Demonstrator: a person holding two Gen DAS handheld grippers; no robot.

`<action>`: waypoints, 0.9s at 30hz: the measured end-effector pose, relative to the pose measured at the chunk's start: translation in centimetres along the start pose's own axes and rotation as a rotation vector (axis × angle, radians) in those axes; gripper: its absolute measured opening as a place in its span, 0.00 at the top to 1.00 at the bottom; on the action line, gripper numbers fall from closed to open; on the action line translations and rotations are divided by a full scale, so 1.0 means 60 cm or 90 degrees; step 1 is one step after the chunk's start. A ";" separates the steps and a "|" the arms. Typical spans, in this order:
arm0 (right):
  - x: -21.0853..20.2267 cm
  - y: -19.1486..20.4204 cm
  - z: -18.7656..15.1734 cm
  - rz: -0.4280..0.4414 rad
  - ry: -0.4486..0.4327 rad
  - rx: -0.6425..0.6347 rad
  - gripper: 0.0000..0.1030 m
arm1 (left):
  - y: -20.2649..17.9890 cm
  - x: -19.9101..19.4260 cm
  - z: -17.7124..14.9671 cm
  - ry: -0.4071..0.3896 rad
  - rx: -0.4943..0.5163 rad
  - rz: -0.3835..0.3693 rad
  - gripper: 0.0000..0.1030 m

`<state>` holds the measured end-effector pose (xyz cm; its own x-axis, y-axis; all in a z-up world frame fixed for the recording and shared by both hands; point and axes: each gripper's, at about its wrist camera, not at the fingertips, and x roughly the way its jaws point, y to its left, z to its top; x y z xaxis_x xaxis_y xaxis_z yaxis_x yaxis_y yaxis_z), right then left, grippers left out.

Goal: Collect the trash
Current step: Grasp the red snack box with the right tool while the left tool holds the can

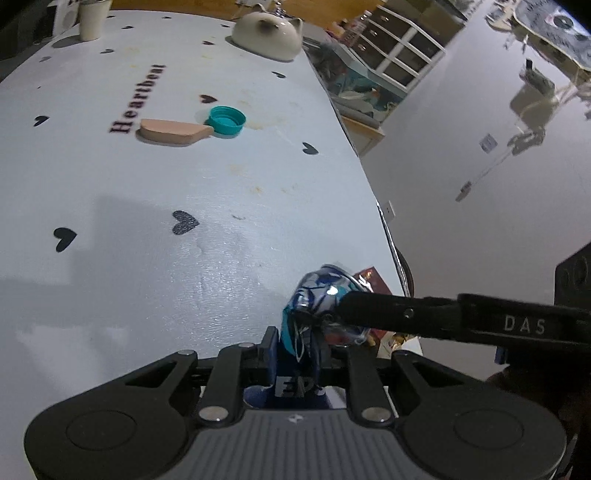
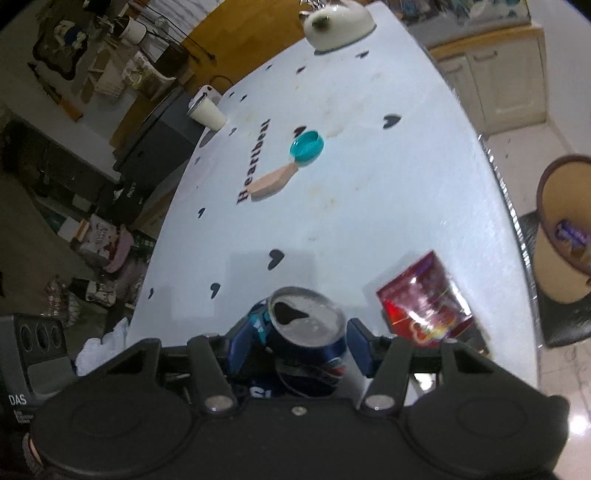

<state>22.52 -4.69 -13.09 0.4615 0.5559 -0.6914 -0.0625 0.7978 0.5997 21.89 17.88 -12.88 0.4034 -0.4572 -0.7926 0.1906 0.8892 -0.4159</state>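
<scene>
Both your grippers grip the crushed can (image 2: 308,341): left fingers (image 1: 273,350) pinch its flattened end, right fingers (image 2: 360,345) clamp its body above the worktop (image 2: 351,206).

The tabletop (image 2: 369,206) is white, scattered with small black hearts and printed with the dark word "Heartbeat"; faint brownish stains mark its middle. A teal bottle cap (image 2: 307,147) lies open side up near the lettering, touching one end of a flat, pale pink wedge-shaped piece (image 2: 272,183) that partly covers the word. At the far end sits a white, rounded teapot-like vessel (image 2: 338,22), and off toward the far corner a cream cup (image 2: 207,110) stands upright. Nearer, close to the table's edge, a shiny red wrapper (image 2: 424,301) lies flat — well apart from the cap and wedge.
</scene>
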 end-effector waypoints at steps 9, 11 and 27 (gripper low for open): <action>0.009 0.002 0.003 0.020 0.010 -0.019 0.42 | 0.021 0.035 -0.005 0.055 -0.019 -0.042 0.71; 0.013 0.002 0.003 0.015 0.018 -0.020 0.42 | 0.026 0.042 -0.009 0.065 -0.029 -0.053 0.71; -0.017 0.023 0.012 -0.019 -0.033 -0.114 0.41 | 0.052 0.006 -0.013 -0.018 -0.106 -0.033 0.78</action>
<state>22.60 -4.31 -11.27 0.5099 0.5221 -0.6837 -0.2030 0.8454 0.4941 21.94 20.51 -14.80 0.4222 -0.4991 -0.7567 0.0620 0.8487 -0.5253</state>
